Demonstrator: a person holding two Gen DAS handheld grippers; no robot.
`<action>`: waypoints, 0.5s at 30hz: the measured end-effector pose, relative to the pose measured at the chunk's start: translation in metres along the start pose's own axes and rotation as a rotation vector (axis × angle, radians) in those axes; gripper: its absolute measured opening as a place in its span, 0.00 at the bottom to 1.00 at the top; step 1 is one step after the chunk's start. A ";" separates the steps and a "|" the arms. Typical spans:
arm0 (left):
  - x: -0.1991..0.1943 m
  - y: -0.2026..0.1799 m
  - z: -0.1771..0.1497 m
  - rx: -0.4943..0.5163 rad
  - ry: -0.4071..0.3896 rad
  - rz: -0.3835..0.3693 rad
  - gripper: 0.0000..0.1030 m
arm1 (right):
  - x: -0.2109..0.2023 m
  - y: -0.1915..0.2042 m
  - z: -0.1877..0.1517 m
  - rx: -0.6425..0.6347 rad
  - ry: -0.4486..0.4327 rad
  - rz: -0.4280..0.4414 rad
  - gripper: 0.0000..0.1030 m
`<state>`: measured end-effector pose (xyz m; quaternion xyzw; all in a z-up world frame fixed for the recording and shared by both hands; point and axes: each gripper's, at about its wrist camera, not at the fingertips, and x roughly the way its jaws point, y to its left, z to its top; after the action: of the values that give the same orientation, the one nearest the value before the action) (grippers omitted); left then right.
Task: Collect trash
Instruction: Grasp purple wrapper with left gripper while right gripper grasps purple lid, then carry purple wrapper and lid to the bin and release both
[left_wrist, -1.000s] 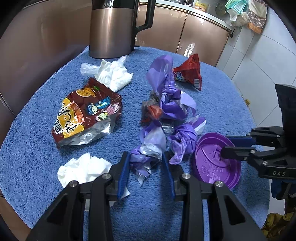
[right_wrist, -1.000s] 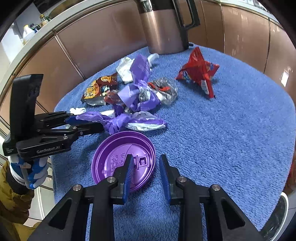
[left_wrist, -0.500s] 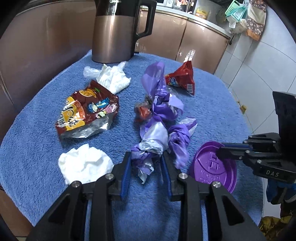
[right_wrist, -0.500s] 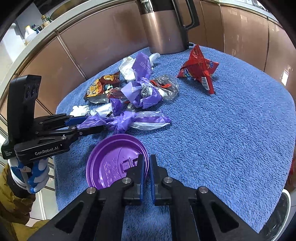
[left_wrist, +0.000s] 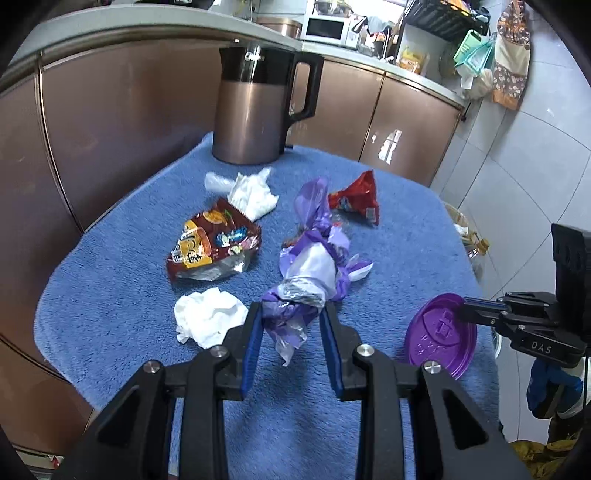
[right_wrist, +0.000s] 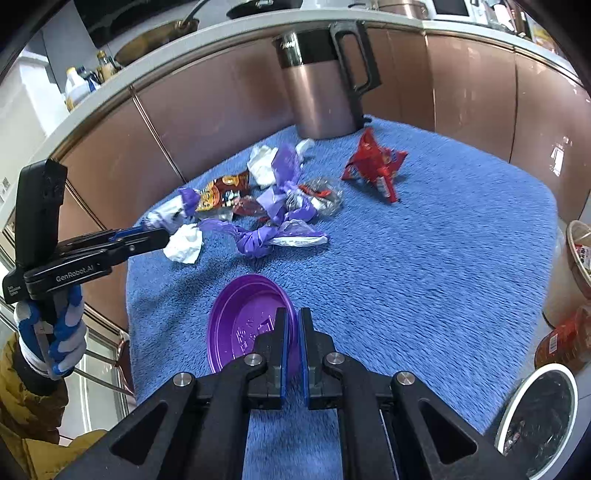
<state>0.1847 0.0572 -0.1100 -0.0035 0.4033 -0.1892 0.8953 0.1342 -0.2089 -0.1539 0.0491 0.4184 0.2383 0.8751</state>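
Observation:
My left gripper (left_wrist: 291, 317) is shut on a purple plastic bag (left_wrist: 306, 280) stuffed with wrappers and lifts its near end off the blue towel (left_wrist: 110, 280); the bag also shows in the right wrist view (right_wrist: 258, 236). My right gripper (right_wrist: 291, 325) is shut on the rim of a purple plastic lid (right_wrist: 243, 321) and tilts it up; the lid also shows in the left wrist view (left_wrist: 439, 332). A brown snack bag (left_wrist: 210, 247), a red snack bag (left_wrist: 358, 203) and white crumpled tissues (left_wrist: 207, 317) lie on the towel.
A copper kettle (left_wrist: 258, 107) stands at the towel's far edge. Brown cabinets run behind. A second tissue (left_wrist: 251, 192) lies near the kettle. A round bin (right_wrist: 539, 410) and containers (right_wrist: 576, 266) sit below the towel's right side.
My left gripper has pulled back and up with the purple bag. My right gripper closed on the purple lid's rim and tipped it up off the towel.

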 end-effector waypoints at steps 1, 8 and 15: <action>-0.004 -0.003 0.001 0.001 -0.005 0.000 0.28 | -0.005 0.000 -0.001 0.001 -0.012 0.000 0.05; -0.022 -0.048 0.009 0.063 -0.026 -0.023 0.28 | -0.043 -0.009 -0.010 0.013 -0.098 -0.013 0.05; -0.006 -0.129 0.023 0.199 0.007 -0.113 0.28 | -0.103 -0.057 -0.032 0.120 -0.213 -0.123 0.05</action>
<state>0.1543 -0.0638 -0.0702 0.0636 0.3847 -0.2784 0.8778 0.0759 -0.3104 -0.1178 0.1007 0.3387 0.1521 0.9231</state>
